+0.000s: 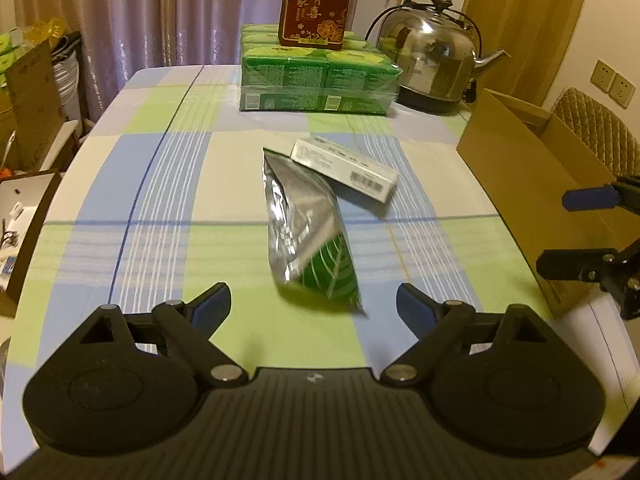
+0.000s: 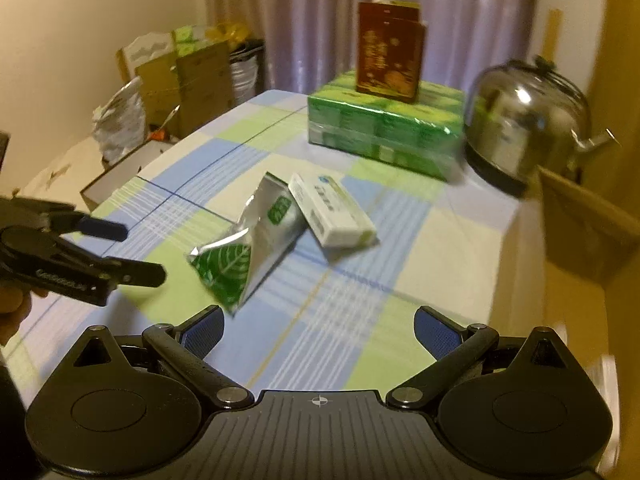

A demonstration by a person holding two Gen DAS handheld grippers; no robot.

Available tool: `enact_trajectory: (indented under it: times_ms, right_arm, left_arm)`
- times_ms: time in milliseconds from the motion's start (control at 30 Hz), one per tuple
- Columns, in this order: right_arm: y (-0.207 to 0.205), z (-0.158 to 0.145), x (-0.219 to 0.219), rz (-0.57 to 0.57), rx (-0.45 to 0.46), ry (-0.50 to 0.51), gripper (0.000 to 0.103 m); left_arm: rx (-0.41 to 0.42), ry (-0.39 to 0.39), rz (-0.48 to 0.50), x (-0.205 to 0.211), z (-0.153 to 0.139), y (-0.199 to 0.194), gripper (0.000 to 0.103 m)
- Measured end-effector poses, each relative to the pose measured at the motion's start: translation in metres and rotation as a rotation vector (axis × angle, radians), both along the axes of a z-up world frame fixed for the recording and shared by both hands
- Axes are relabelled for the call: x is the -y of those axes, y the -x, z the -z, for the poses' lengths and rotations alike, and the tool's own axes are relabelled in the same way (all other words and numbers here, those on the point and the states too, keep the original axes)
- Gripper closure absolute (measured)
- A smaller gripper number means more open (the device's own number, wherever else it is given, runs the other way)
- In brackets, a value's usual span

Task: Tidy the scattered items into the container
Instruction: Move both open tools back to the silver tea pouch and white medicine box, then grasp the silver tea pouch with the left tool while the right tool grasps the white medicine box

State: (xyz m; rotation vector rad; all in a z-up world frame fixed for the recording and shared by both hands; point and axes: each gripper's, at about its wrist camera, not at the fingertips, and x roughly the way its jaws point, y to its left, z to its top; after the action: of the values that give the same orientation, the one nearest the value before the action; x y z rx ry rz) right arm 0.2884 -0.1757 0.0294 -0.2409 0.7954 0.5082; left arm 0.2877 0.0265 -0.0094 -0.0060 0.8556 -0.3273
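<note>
A silver and green foil pouch [image 1: 310,236] [image 2: 244,252] lies on the checked tablecloth, its far end resting against a white carton [image 1: 346,168] [image 2: 332,210]. My left gripper [image 1: 314,310] [image 2: 144,252] hovers open just short of the pouch's green end, nothing between its fingers. My right gripper [image 2: 318,334] [image 1: 560,232] is open too, low over the cloth to the right of the pouch and empty. An open cardboard box [image 1: 532,176] [image 2: 588,224] stands at the table's right edge.
At the back of the table sits a green shrink-wrapped tissue pack [image 1: 316,76] [image 2: 384,124] with a dark red box [image 1: 318,2] [image 2: 390,54] on top, and a steel kettle [image 1: 430,58] [image 2: 528,120] beside it. Cartons and bags [image 2: 180,84] crowd the floor left of the table.
</note>
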Motion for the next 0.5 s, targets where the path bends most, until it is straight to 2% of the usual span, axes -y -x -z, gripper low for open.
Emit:
enact_trajectory:
  times_ms: [167, 333, 500]
  right_arm:
    - [-0.049, 0.012, -0.018, -0.059, -0.033, 0.066, 0.004]
    - [-0.099, 0.025, -0.03, -0.109, -0.069, 0.132, 0.005]
    - [-0.139, 0.038, -0.038, -0.151, -0.117, 0.154, 0.005]
  left_arm:
    - [-0.03, -0.029, 0.032, 0.004, 0.016, -0.046, 0.013]
    - [-0.08, -0.006, 0.072, 0.01, 0.027, -0.085, 0.012]
    - [-0.1, -0.029, 0.115, 0.024, 0.039, -0.111, 0.012]
